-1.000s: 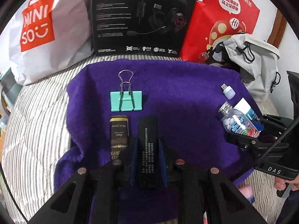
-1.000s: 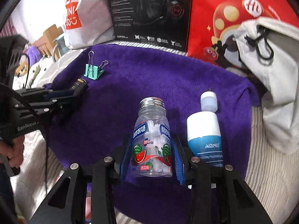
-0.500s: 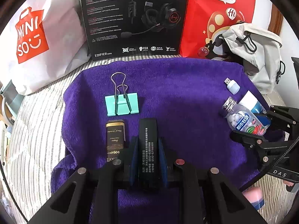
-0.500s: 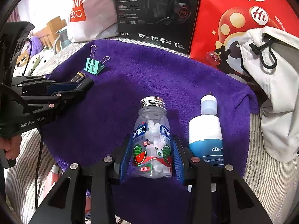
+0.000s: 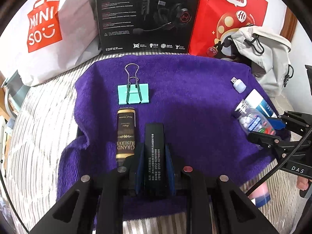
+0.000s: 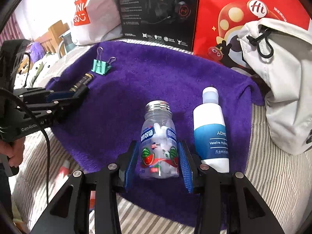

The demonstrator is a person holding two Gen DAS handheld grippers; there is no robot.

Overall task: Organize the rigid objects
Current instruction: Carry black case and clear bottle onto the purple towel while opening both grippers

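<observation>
Two hand-held grippers work over a purple towel (image 5: 195,101) spread on a striped bed (image 5: 39,128). The left hand-held gripper (image 5: 154,152) clamps a flat black box (image 5: 154,148), its blue pads tight on both sides. Just left of it lies a gold-and-black tin (image 5: 125,134), with a teal binder clip (image 5: 133,93) beyond. The right hand-held gripper (image 6: 159,156) stands narrow around a clear candy bottle (image 6: 159,136); its pads sit beside the label with slight gaps, so a firm grip cannot be confirmed. A white-and-blue lotion bottle (image 6: 211,134) lies just beside, on the right.

Only the left view shows a small white USB plug (image 5: 238,84) near the towel's far right edge. Only the right view shows a hand (image 6: 14,150) on the left tool's grip. Behind stand a white bag (image 5: 44,29), a headset box (image 5: 148,15), a red bag (image 5: 230,17) and a grey backpack (image 6: 282,89).
</observation>
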